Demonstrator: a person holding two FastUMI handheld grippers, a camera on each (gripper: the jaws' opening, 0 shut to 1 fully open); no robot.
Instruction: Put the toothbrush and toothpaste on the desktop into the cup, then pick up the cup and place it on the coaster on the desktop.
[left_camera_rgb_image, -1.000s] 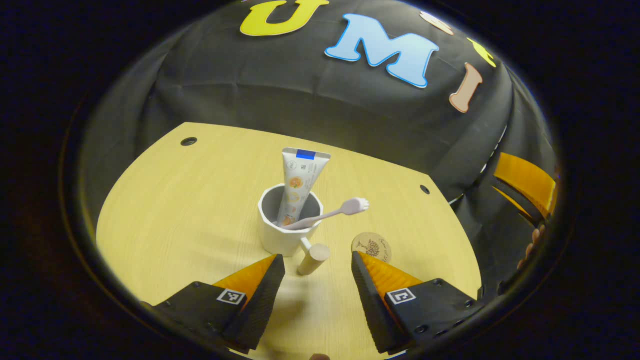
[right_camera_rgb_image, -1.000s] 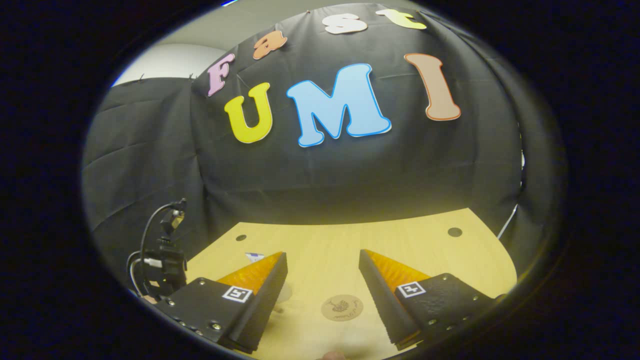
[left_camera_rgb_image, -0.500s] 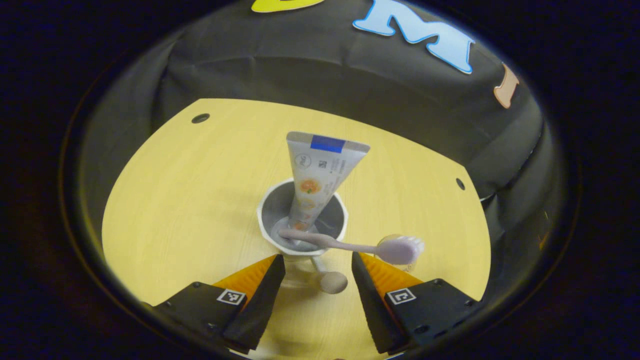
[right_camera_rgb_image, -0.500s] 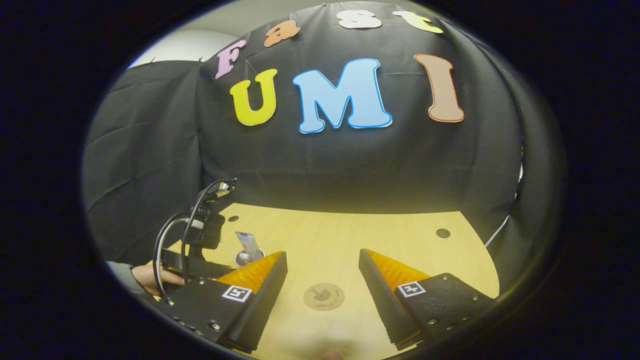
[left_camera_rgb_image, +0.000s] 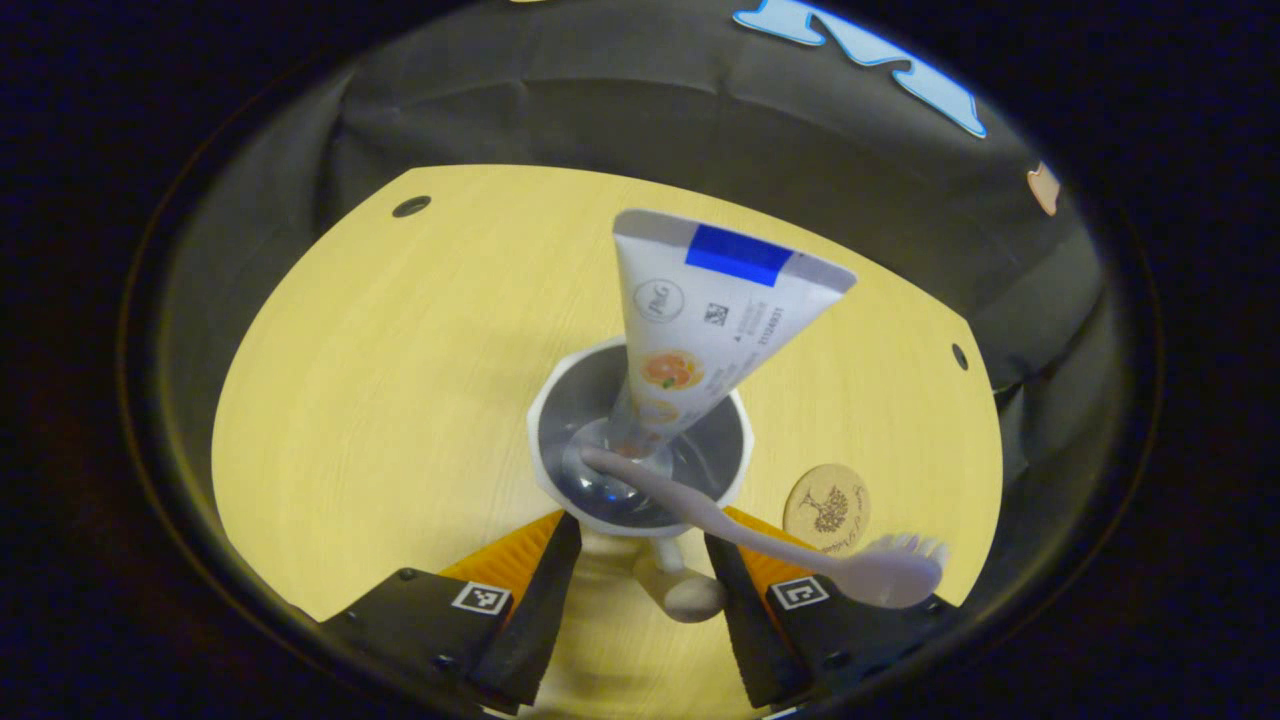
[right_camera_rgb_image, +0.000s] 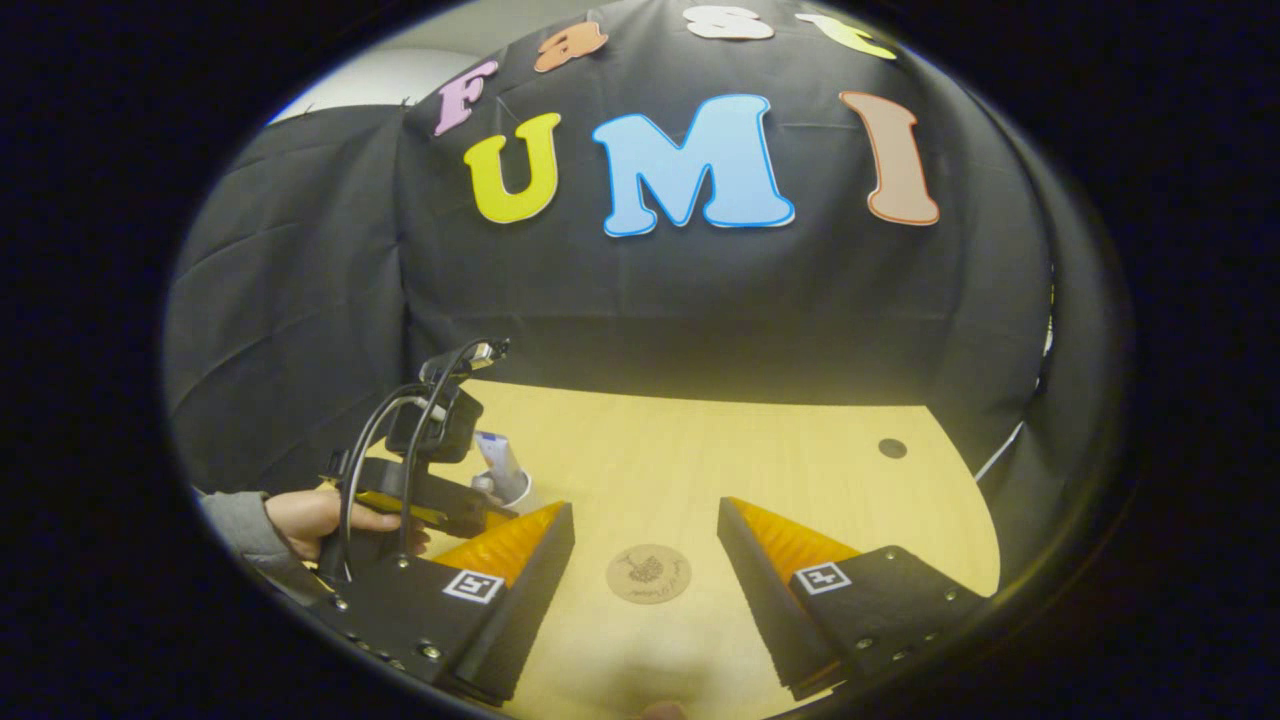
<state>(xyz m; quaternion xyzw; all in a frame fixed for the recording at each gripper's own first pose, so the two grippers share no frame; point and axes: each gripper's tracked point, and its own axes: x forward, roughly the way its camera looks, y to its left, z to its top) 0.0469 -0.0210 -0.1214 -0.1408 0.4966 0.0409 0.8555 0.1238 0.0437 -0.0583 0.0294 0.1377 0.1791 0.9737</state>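
Toothpaste (left_camera_rgb_image: 715, 325) and toothbrush (left_camera_rgb_image: 760, 535) both stand in your white cup (left_camera_rgb_image: 560, 490), which sits on the wooden desktop (left_camera_rgb_image: 380, 400); the brush leans out over the rim toward the coaster (left_camera_rgb_image: 827, 508), which lies just beside the cup. Your left gripper (left_camera_rgb_image: 632, 600) has its fingers spread wide on either side of the cup's handle (left_camera_rgb_image: 680, 590), not pressing on it. Your right gripper (right_camera_rgb_image: 645, 590) hangs open over the desktop with the coaster (right_camera_rgb_image: 648, 573) between its fingers. From there you also see your hand (right_camera_rgb_image: 310, 515) holding the left gripper by the cup.
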